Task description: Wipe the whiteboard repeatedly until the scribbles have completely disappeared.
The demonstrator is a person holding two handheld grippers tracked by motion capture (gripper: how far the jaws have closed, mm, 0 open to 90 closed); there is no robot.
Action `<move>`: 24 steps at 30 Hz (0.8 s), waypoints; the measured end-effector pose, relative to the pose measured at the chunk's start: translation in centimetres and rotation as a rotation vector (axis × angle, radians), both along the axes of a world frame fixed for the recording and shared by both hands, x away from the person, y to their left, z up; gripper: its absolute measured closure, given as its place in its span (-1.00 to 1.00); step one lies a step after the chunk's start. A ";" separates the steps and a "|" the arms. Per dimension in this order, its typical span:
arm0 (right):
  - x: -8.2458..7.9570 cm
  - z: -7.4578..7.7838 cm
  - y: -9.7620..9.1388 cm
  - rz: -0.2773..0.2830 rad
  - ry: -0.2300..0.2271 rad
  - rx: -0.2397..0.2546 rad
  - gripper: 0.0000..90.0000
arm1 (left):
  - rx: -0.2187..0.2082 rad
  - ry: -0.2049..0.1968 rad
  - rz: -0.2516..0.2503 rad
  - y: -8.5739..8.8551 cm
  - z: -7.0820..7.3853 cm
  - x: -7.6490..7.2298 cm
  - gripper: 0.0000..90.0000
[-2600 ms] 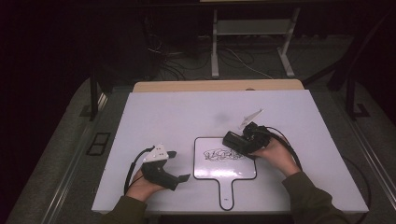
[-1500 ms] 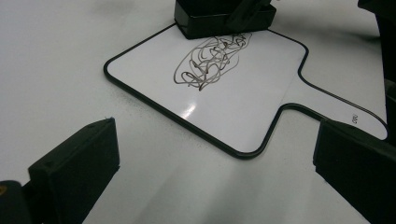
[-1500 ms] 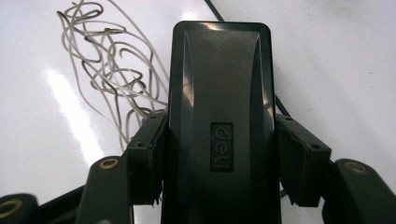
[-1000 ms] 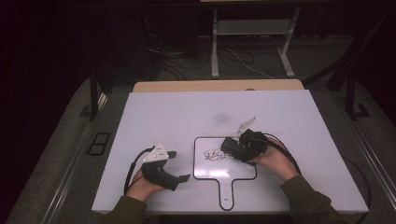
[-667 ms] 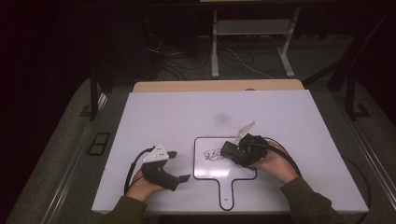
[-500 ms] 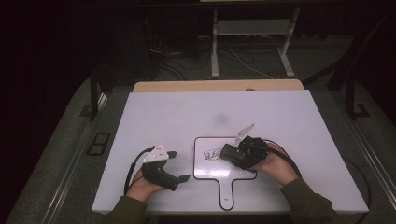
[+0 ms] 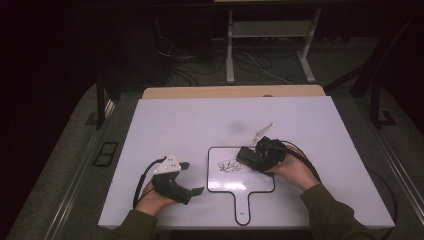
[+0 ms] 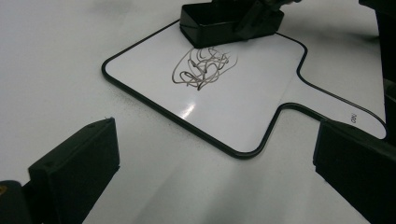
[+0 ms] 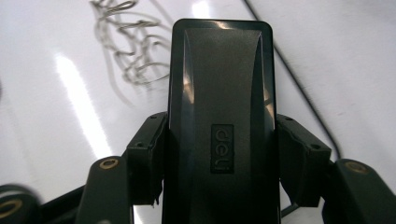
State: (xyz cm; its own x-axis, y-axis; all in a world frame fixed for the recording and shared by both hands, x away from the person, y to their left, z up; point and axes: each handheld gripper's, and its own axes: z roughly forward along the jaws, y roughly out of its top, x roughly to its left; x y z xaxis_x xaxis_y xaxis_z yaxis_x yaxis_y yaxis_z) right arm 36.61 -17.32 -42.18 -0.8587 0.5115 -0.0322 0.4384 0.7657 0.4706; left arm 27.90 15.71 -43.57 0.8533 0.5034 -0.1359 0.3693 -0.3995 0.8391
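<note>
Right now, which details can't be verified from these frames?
- Eraser underside: right gripper view, hidden by its own body; contact with the whiteboard unclear.
- Handle print: left gripper view, too small.
- Scribble: high view, too small to read.
- Left gripper jaw tips: left gripper view, cut off.

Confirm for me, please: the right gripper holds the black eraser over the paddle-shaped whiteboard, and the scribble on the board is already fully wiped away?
Not quite. The right gripper does hold the black eraser over the paddle-shaped whiteboard, but the scribble is not fully wiped away: grey loops remain beside the eraser, as the left gripper view shows.
</note>
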 end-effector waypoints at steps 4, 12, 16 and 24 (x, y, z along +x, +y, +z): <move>0.9 0.0 -0.2 -0.017 0.006 0.008 -0.14 | 0.002 0.000 -0.001 0.0 0.0 0.0 -1.00; 2.5 -0.1 -0.6 -0.056 -0.003 0.003 -0.14 | 0.003 0.000 -0.001 0.0 0.0 0.0 -1.00; 2.7 -0.1 -0.7 -0.062 -0.002 0.005 -0.14 | 0.003 0.001 -0.002 0.0 0.0 0.0 -1.00; 1.3 0.1 -0.5 -0.034 -0.007 -0.019 -0.14 | 0.004 0.000 -0.001 0.1 0.0 0.0 -1.00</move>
State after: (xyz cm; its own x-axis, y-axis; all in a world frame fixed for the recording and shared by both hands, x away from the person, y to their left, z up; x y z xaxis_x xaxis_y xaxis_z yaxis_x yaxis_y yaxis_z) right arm 37.90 -17.86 -42.12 -0.8405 0.5396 -0.0488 0.4609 0.7594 0.4592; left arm 27.92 15.76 -43.55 0.8539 0.5029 -0.1339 0.3687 -0.4030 0.8376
